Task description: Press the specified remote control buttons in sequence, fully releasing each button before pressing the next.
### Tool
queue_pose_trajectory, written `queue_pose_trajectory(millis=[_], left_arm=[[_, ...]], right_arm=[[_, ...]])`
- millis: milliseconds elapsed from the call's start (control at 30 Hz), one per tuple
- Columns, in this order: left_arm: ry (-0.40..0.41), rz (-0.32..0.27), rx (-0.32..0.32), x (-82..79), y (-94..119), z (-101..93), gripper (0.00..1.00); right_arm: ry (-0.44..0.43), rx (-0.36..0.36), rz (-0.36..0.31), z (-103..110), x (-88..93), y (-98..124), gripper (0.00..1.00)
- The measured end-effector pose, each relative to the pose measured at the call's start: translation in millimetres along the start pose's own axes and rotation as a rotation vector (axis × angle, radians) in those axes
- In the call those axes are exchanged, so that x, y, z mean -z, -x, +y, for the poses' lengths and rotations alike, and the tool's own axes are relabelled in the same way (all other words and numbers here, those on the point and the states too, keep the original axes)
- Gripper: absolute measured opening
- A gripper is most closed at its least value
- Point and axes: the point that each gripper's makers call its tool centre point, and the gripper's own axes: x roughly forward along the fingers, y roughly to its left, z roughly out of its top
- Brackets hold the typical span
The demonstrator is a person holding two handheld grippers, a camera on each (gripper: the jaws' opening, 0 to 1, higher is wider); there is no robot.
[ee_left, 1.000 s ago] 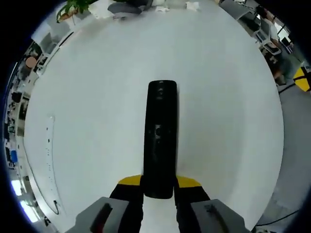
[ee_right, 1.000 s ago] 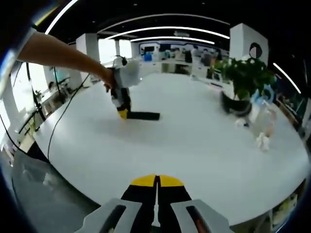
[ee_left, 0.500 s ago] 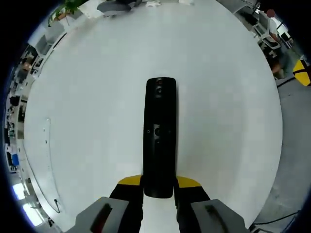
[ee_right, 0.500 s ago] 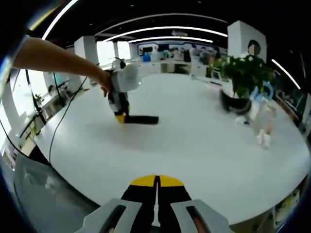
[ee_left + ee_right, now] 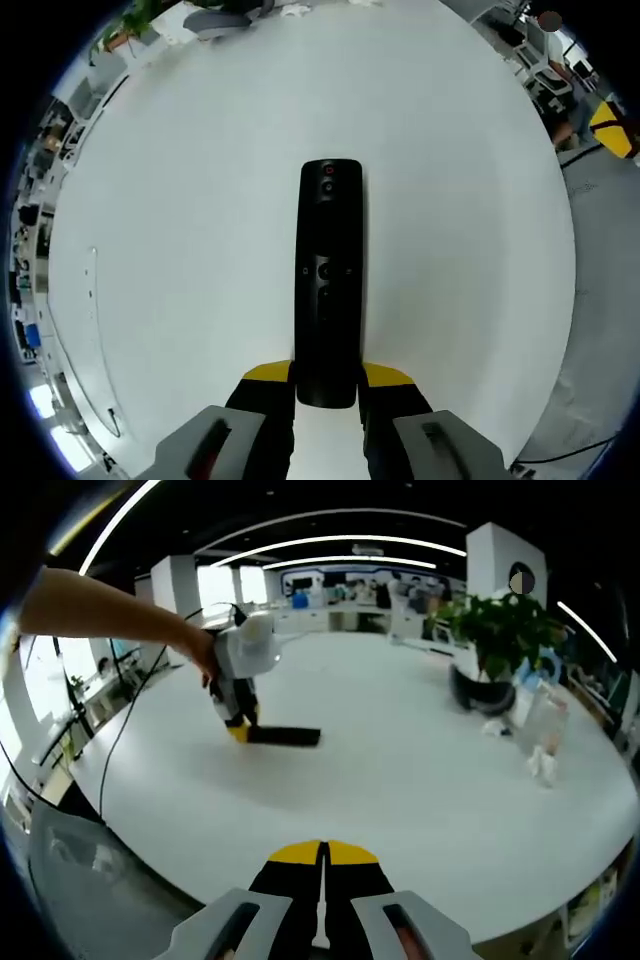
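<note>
In the left gripper view, a black remote control (image 5: 329, 280) is seen lying lengthwise on a white table (image 5: 180, 250), its near end pinched between the two yellow-tipped jaws of the left gripper (image 5: 327, 375). The remote's far end points away from the camera, and a small red button is visible near that end, with a round cluster of buttons at about mid-length. A potted plant (image 5: 140, 18) is seen at the table's far edge, blurred and small. Office furniture is glimpsed beyond the table's edge at the right.

In the right gripper view, the right gripper (image 5: 322, 855) is shown low in the foreground with its two yellow-tipped jaws pressed together, nothing held between them, above the near part of the white table (image 5: 420, 780). Well apart from it, across the table, the left gripper (image 5: 236, 730) is held by a person's hand (image 5: 203, 652) with a bare forearm reaching in from the left. The black remote control (image 5: 285, 736) is seen flat on the table, one end at that gripper's yellow tips. A potted plant (image 5: 495, 640) stands at the right, and some small pale items beside it cannot be made out
</note>
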Motion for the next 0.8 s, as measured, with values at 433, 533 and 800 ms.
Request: queue_pose_trajectory(millis=[433,533,800], left_arm=[[-0.005,0.011,0.000,2.2,1.6,-13.4,0.23],[0.002,0.004,0.004,3.1,2.0,-15.8,0.23],[0.016,-0.007,0.000,4.0,2.1,-23.1,0.23]], right_arm=[[-0.008,0.001,-0.017,-1.3,-2.4,1.5,0.00],[-0.008,-0.004,-0.018,-0.3,-2.8,1.6,0.00],[-0.006,-0.018,-0.022,1.7,-3.7,2.0,0.00]])
